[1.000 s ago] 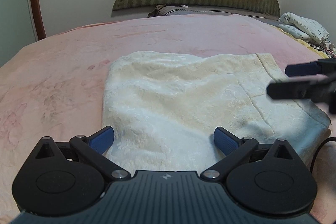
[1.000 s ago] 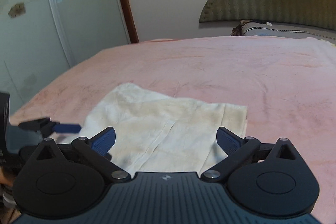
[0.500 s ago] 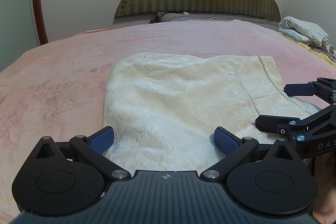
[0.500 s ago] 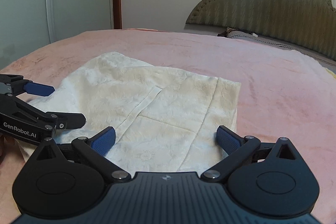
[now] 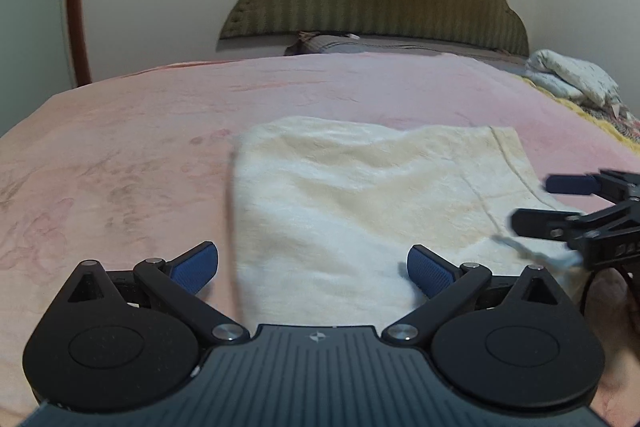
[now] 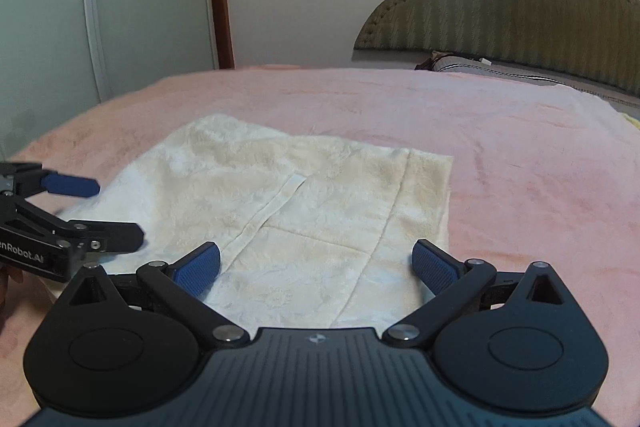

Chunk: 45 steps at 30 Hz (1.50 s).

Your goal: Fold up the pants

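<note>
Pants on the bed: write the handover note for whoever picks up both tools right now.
Left tool: open, holding nothing, at the near left edge of the cream pants.
Right tool: open, holding nothing, over the near right part of the pants.
Pants lie flat on the pink blanket as a compact rectangle, so at least one fold looks done.
Left: probably grip the near edge with both tools and fold once more, if a smaller bundle is wanted.

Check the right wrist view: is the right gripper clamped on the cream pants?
No, the right gripper is wide open, its blue pads spread apart over the pants and pinching no cloth.
</note>
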Available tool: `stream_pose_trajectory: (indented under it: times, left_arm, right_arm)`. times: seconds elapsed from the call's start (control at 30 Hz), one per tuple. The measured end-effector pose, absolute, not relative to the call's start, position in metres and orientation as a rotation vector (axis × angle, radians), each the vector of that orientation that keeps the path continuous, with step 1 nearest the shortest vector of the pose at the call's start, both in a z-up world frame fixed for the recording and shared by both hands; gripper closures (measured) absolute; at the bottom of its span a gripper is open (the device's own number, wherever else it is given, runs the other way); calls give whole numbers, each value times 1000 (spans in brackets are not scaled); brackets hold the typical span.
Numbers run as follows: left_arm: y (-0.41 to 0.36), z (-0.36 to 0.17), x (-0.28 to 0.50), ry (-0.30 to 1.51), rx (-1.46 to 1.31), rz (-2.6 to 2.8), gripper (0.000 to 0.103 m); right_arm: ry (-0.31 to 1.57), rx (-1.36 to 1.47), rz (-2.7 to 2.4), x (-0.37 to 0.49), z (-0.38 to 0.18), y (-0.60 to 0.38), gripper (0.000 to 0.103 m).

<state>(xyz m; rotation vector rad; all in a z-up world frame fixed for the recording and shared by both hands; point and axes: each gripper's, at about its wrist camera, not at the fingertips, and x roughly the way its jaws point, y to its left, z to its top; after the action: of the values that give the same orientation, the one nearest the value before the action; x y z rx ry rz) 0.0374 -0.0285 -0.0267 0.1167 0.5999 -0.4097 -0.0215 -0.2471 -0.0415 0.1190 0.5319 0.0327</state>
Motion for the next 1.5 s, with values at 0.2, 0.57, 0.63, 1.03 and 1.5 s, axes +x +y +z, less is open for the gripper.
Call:
stream_pose_trajectory:
  times: [0.2,0.57,0.63,1.03,1.5]
  left_arm:
    - [15,-22,88,780,-103,-514,4]
    - [19,-57,148,950,-448,-820,3]
    - [15,-59,153,949,-481,-841,3]
    - [-9,-55,136,877,-329,-753,72]
    - [5,9,144,604,-158,-637,87]
  right_arm:
    - [634,337,90,-25,-41,-301,0]
    - [696,701,458,8,-63,-369,0]
    - [714,698,491,21,-61,-366,0]
    - [725,664,425,38,-66,-357,68]
    - [567,499,501,62,-1,-325,77]
